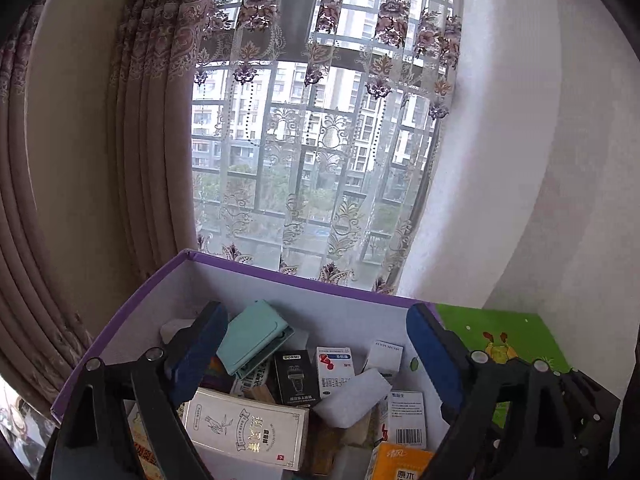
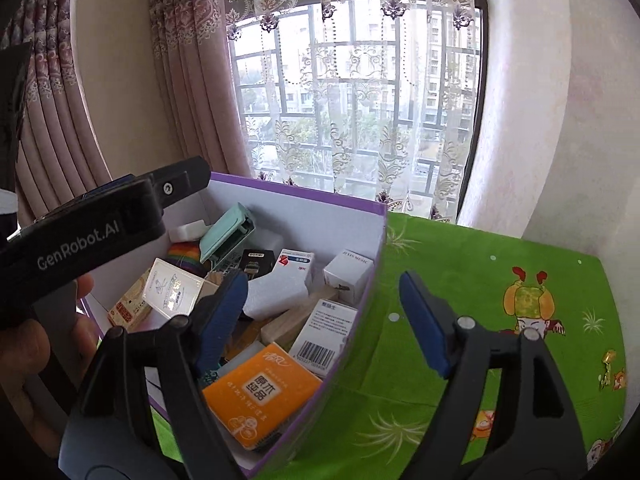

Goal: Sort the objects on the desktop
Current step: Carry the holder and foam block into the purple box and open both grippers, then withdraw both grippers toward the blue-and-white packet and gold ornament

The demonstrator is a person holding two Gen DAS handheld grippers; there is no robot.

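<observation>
From the left wrist, the left tongs [image 1: 316, 364] are standing wide apart with nothing between the pads, hanging over the open purple box [image 1: 120, 320]. The box is sitting on the green-clothed table [image 1: 500, 332], against its far edge by the window curtain. Inside, the things are lying loose and overlapping: a mint green case [image 1: 252, 336] leaning at the back, a black carton [image 1: 296, 376], a red-and-white medicine carton [image 1: 334, 368], a white foam block [image 1: 352, 396] resting across others, a cream printed carton [image 1: 248, 428] nearest the left pad, and an orange tissue pack [image 1: 400, 462] at the near edge. By my reading, the cartons are light and stiff but crushable, so taking each across its narrow faces is looking safest; the foam is soft and will give under the pads.

From the right wrist, the right tongs [image 2: 324, 316] are also gaping, empty, straddling the box's right wall [image 2: 372, 280]: one pad is inside the box, the other over bare cloth. The left tool and the person's hand [image 2: 24, 360] are showing at the left. A barcoded white carton [image 2: 328, 336] is standing against that wall, with the orange tissue pack beside it and a wooden block [image 2: 296, 322] behind. The tissue pack is likely soft and slick in its wrapper. The visible table beside the box is carrying nothing.
</observation>
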